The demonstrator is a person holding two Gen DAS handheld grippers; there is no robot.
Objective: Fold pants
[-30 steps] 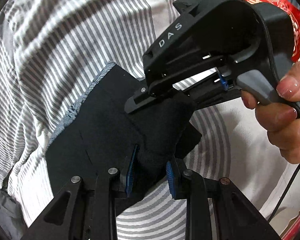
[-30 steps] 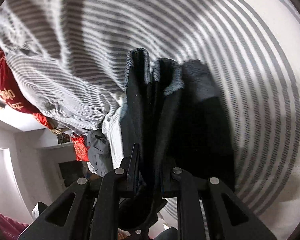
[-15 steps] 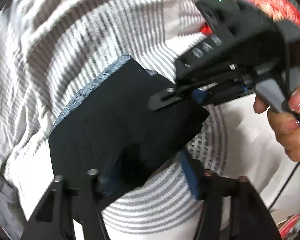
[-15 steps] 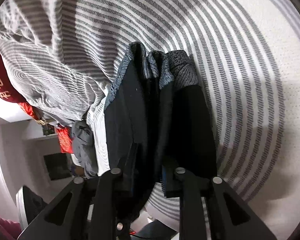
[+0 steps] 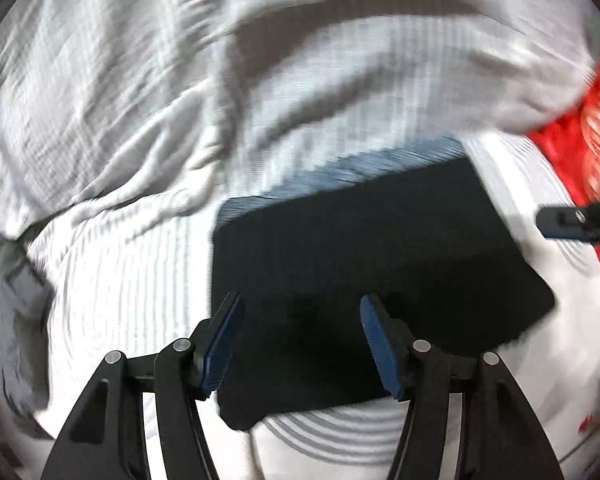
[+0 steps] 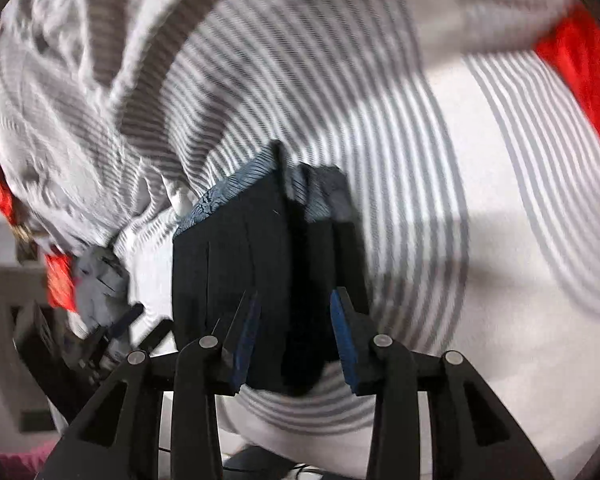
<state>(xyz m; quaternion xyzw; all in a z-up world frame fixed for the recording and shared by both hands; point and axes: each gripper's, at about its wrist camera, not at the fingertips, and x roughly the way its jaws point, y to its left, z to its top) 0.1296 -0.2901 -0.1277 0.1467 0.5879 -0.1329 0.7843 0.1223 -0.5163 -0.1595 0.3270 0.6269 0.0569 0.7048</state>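
Black pants point(image 5: 364, 276) lie folded flat on the striped bed sheet point(image 5: 132, 292); left view — our left hand-held gripper point(image 5: 300, 344) has let go, pads spread and clear. Right view: right hand-held gripper point(image 6: 296, 336) is opening, cloth no longer pinched. We judge the fold placed.

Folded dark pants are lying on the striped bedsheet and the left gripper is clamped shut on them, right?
Not quite. The folded dark pants do lie on the striped bedsheet, but the left gripper is not clamped on them: the left wrist view shows its blue pads spread apart above the fabric, pressing on nothing.
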